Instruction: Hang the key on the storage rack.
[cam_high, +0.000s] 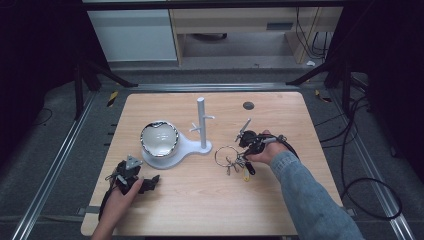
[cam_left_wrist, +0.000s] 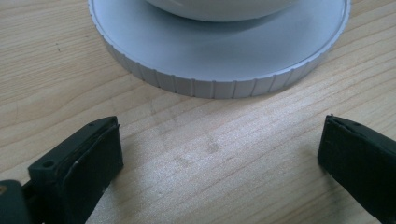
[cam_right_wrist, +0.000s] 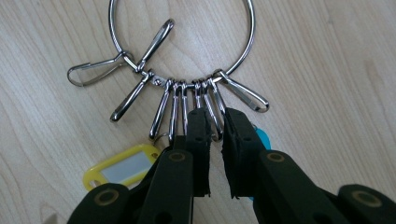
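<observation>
Wooden table (cam_high: 200, 200): white stand (cam_high: 202, 125) beside bowl (cam_high: 159, 138); left tool (cam_left_wrist: 212, 154) wide, right tool (cam_right_wrist: 215, 122) narrowed around key-ring clips (cam_right_wrist: 212, 105).

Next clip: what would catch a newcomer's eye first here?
Probably the big key ring strung with metal clips and a yellow tag, lying right of centre, with the right claw nearly closed around one clip. Next, the white peg stand mid-table, a shiny bowl on its round base, with the left claw open nearby.
</observation>
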